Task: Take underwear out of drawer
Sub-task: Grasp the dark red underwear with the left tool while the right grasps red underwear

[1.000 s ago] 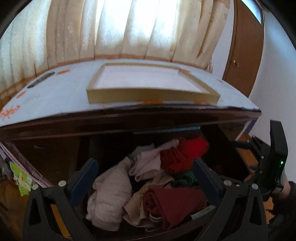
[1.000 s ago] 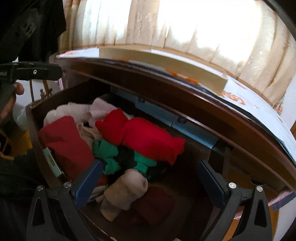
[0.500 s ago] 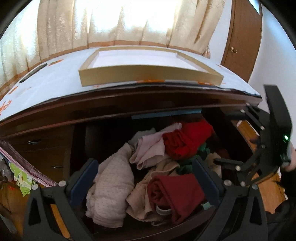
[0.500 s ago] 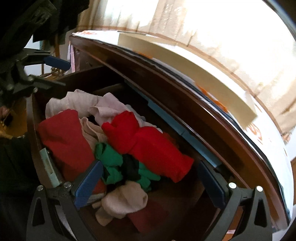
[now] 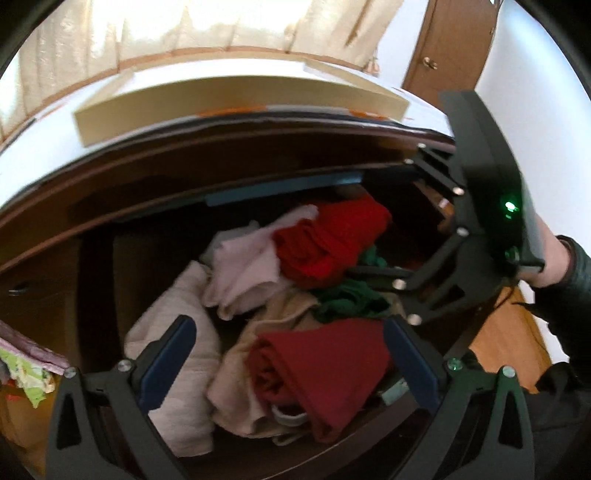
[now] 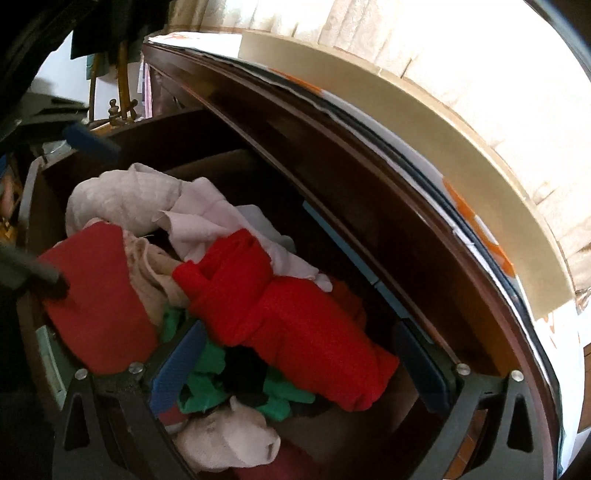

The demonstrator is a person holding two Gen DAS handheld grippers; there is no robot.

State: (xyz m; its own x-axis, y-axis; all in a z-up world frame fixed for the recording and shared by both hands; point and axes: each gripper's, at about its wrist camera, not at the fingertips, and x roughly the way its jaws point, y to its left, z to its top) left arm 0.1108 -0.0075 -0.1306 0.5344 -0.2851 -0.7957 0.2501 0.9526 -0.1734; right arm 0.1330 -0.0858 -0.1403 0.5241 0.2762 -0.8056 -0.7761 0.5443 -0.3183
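Observation:
An open dark wooden drawer [image 5: 96, 280] [image 6: 155, 133] holds a heap of underwear. A dark red piece [image 5: 325, 365] [image 6: 96, 295] lies at the front, a bright red one [image 5: 328, 236] [image 6: 295, 317] behind it, with green [image 5: 347, 301] [image 6: 207, 387], pale pink [image 5: 243, 273] [image 6: 207, 221] and beige [image 5: 177, 369] [image 6: 229, 439] pieces around. My left gripper [image 5: 291, 365] is open, its blue pads either side of the dark red piece. My right gripper [image 6: 295, 373] is open over the bright red and green pieces, and shows from the side in the left wrist view [image 5: 373, 273].
Above the drawer, the chest top carries a shallow cream tray [image 5: 236, 107] [image 6: 424, 122] before curtains [image 5: 207, 26]. A brown door [image 5: 450, 48] stands at the right. A person's hand [image 5: 546, 258] holds the right gripper. Coloured papers [image 5: 26, 373] hang at the left.
Both grippers have moved down and closer to the clothes heap; the right one now reaches in over the bright red and green pieces. Both stay open and the clothes lie as before.

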